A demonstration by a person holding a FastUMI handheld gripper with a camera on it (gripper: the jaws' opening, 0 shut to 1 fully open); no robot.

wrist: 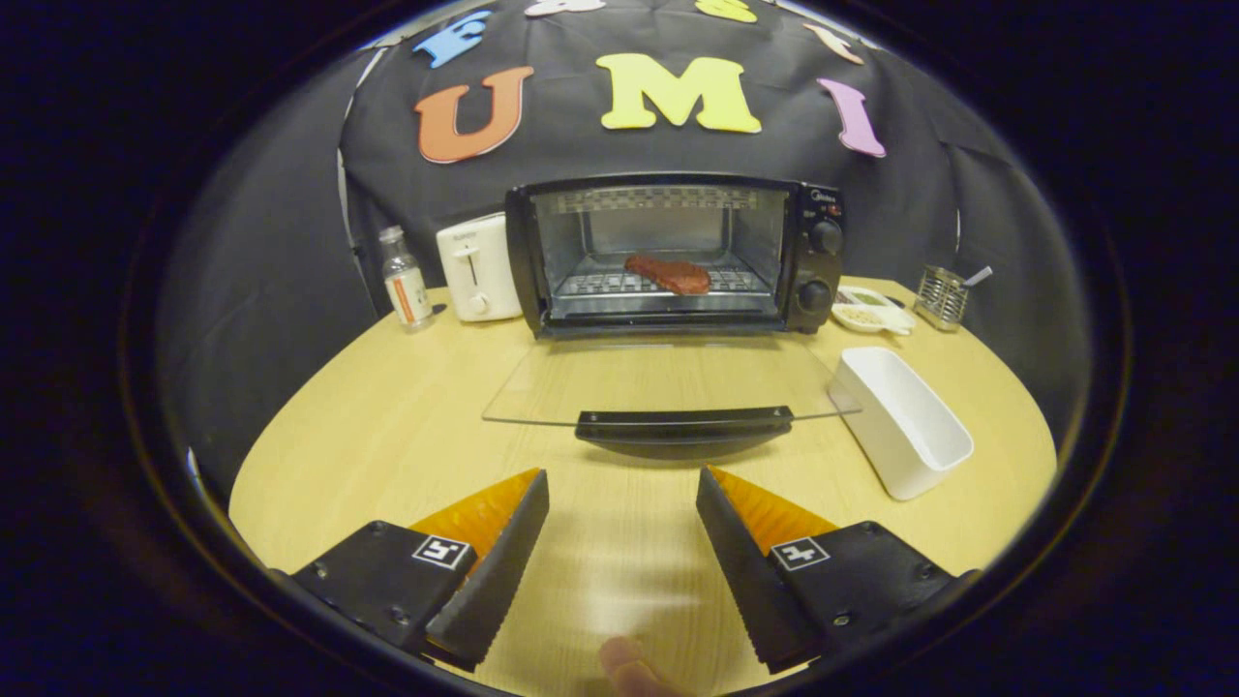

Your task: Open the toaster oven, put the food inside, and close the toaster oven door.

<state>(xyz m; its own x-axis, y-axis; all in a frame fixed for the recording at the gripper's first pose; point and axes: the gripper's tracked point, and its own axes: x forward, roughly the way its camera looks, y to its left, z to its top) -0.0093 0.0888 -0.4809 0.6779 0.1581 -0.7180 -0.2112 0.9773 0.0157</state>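
The black toaster oven (678,254) stands at the back of the wooden table (387,436). Its glass door (668,387) lies folded flat toward me, the black handle (683,426) at its near edge. A reddish-brown piece of food (670,274) rests on the wire rack inside the oven. My gripper (621,476) hovers over the table a short way before the door handle. Its orange-and-black fingers (503,542) are spread wide apart, open, with only bare tabletop between them.
A white rectangular tub (902,422) sits right of the door. A white toaster (477,266) and a small bottle (404,279) stand left of the oven. A small dish (871,310) and a metal mesh holder (941,296) are at the back right. A fingertip (629,670) shows below the fingers.
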